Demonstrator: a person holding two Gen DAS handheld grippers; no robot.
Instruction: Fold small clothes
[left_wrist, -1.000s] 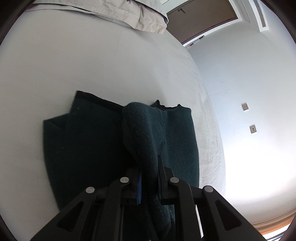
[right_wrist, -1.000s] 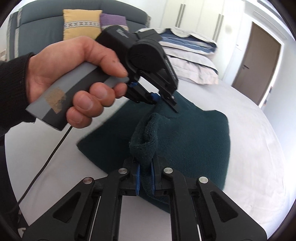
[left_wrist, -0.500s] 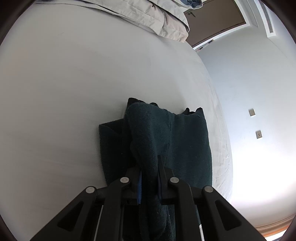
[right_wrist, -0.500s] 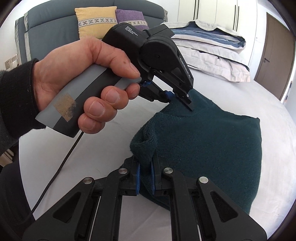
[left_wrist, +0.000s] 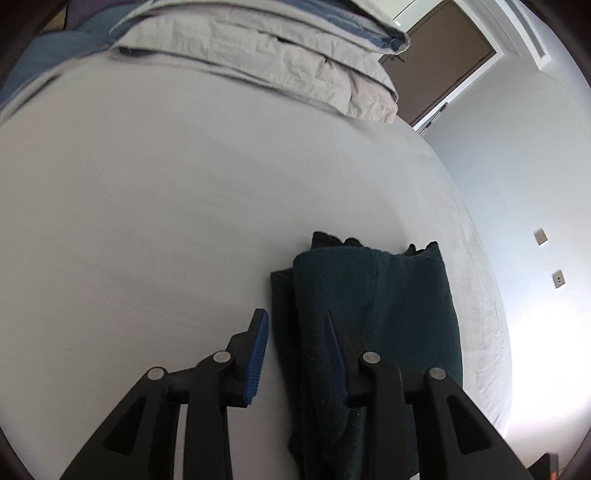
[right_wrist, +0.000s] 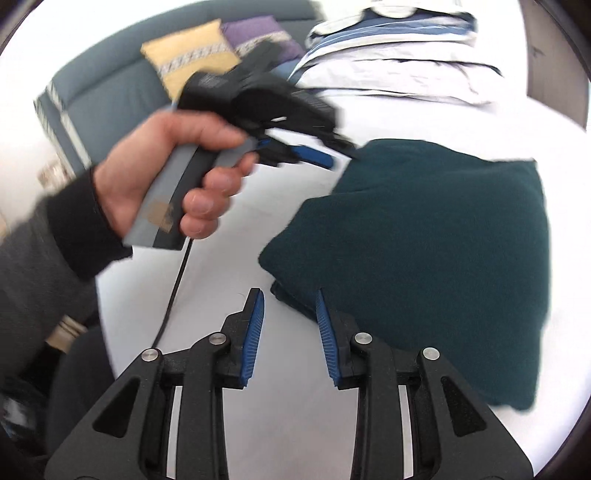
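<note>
A dark green fleece garment (left_wrist: 406, 314) lies folded in layers on the white bed sheet (left_wrist: 147, 221). My left gripper (left_wrist: 295, 332) hovers at its near left edge, jaws opening; the cloth's edge lies loose between the blue pads (left_wrist: 256, 347), unpressed. In the right wrist view the garment (right_wrist: 424, 240) fills the right side. My right gripper (right_wrist: 290, 314) sits just short of its near corner, jaws opening, nothing between them. A hand (right_wrist: 177, 177) in a dark sleeve holds the left gripper (right_wrist: 328, 155) by the garment's far left edge.
Stacked pillows and bedding (left_wrist: 277, 59) lie at the head of the bed. A grey headboard carries a yellow cushion (right_wrist: 192, 62) and a purple one. A brown door (left_wrist: 439, 62) and wall sockets (left_wrist: 541, 237) are to the right. A black cable (right_wrist: 177, 284) hangs from the left gripper.
Both grippers held a raised fold of the garment, carried it across and have let it go. The fold now lies flat and both pairs of jaws have parted.
</note>
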